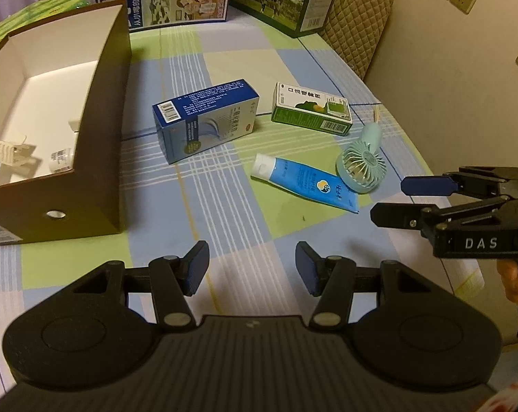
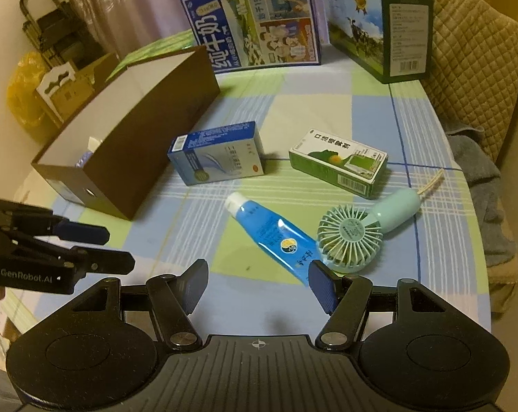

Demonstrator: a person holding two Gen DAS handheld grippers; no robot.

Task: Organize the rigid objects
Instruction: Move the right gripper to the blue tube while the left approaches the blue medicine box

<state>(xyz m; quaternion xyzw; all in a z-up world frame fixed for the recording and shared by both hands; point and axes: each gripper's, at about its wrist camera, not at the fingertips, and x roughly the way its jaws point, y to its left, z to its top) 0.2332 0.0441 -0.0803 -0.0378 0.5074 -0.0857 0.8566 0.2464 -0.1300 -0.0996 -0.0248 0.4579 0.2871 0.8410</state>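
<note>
Both the left gripper [image 1: 251,267] and right gripper [image 2: 257,285] hover empty, jaws apart, probably approaching the blue plastic tube [image 2: 271,233] for the brown cardboard box [image 1: 101,130].

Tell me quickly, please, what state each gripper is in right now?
Left gripper: open, holding nothing.
Right gripper: open, holding nothing.
</note>
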